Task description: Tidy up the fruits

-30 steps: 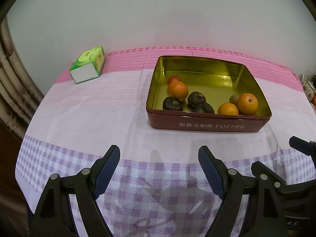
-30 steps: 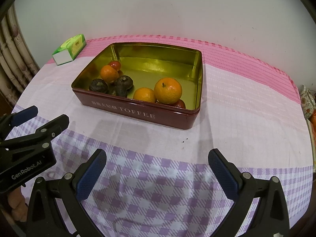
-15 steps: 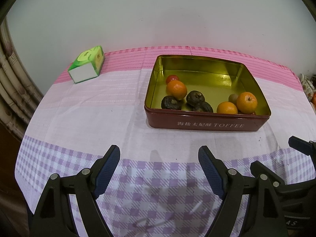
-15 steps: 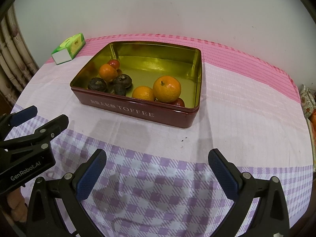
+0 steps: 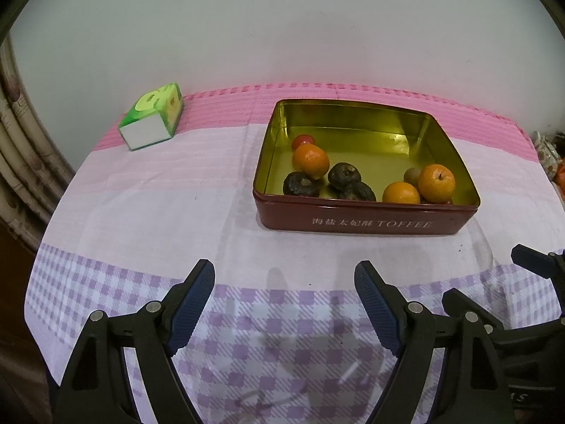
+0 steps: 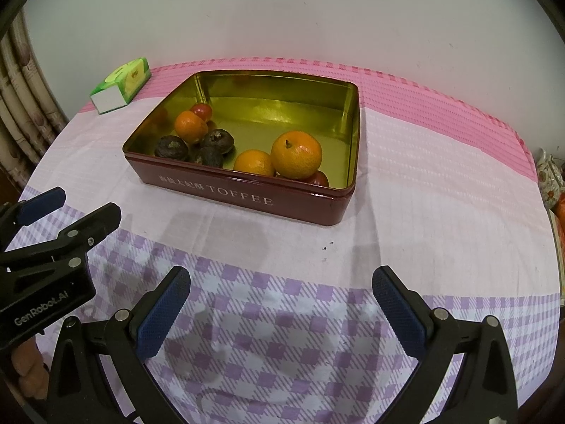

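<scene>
A dark red toffee tin point(image 5: 367, 224) point(image 6: 247, 198) with a gold inside sits on the table. It holds oranges point(image 5: 436, 183) point(image 6: 296, 154), dark wrinkled fruits point(image 5: 301, 184) point(image 6: 172, 147), a small red fruit point(image 5: 303, 140) point(image 6: 202, 110) and a small brownish one point(image 5: 411, 175). My left gripper point(image 5: 284, 282) is open and empty, hovering over the checked cloth in front of the tin. My right gripper point(image 6: 280, 288) is open and empty, to the right of the left one, also short of the tin.
A green tissue box point(image 5: 152, 116) point(image 6: 122, 84) lies at the back left on the pink cloth. A white wall stands behind the table. A curtain point(image 5: 17, 141) hangs at the left. Ornaments point(image 6: 551, 183) sit past the right table edge.
Both grippers have drawn back slightly from the tin and stay open. The fruits in the tin have not moved.
</scene>
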The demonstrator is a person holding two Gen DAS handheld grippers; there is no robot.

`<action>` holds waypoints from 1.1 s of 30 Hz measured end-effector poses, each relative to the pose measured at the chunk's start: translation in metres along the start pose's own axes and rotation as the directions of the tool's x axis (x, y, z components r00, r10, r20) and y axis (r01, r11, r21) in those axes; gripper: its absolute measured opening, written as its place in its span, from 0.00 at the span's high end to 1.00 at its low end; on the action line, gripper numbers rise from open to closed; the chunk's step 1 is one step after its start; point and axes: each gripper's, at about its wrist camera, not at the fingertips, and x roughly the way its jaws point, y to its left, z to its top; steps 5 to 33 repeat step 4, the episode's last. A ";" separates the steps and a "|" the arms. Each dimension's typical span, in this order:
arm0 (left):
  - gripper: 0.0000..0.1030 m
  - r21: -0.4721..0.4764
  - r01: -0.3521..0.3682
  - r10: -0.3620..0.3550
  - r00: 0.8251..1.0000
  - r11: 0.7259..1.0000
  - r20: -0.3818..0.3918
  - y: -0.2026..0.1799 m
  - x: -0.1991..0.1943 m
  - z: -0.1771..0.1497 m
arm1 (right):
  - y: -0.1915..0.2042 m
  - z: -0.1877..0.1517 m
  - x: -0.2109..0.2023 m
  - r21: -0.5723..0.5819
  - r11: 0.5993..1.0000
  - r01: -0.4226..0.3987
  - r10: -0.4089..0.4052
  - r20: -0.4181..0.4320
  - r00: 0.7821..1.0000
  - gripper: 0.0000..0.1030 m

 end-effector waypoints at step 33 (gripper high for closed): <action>0.21 -0.001 0.010 -0.010 1.000 1.000 -0.003 0.000 -0.001 -0.001 | -0.001 -0.001 0.001 0.002 1.000 0.001 -0.001 -0.001 1.000 0.01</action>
